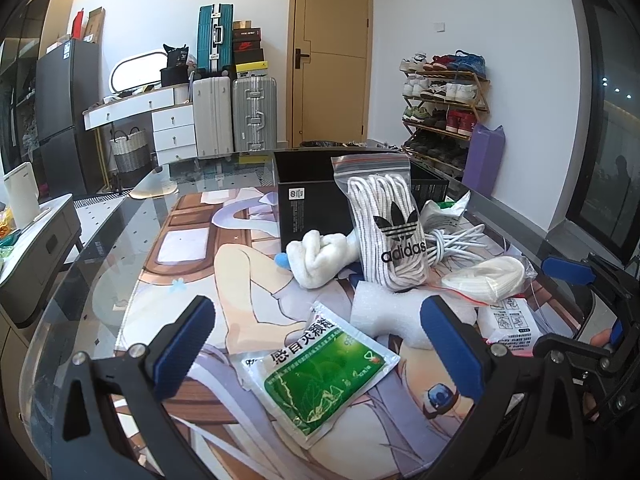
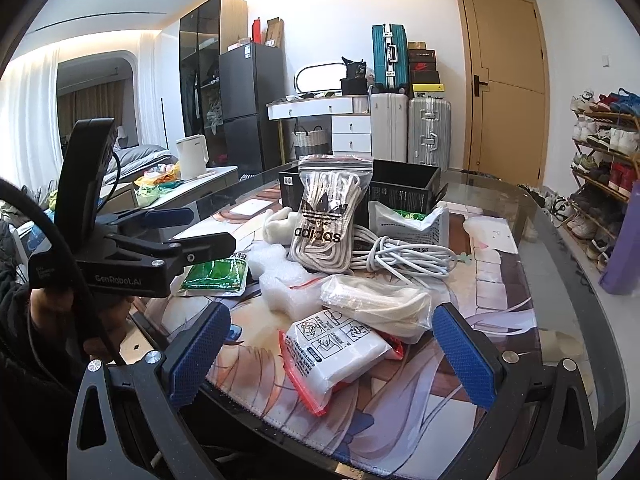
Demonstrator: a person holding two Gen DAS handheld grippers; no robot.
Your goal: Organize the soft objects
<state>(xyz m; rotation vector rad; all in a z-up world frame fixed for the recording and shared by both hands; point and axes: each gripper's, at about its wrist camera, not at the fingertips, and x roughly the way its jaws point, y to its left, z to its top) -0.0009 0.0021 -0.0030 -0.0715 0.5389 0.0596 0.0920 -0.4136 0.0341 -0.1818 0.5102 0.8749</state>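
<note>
Both tools stand spread wide and grasp nothing: the left gripper point(image 1: 316, 354) hangs over a green sachet point(image 1: 320, 376) printed in Chinese characters, the right gripper point(image 2: 330, 354) over a white pack point(image 2: 340, 350) bearing small instruction drawings. The soft things lie heaped on the printed mat point(image 2: 500, 292) in front of a black box point(image 1: 298, 196); tallest is a zip bag of white laces point(image 2: 324, 220) marked "adidas" (trefoil above). The other tool's body reads "GenRobot.AI".

A home: suitcases point(image 1: 234, 116), shoe rack point(image 1: 444, 108), fridge point(image 2: 250, 104), bed point(image 2: 140, 160).
</note>
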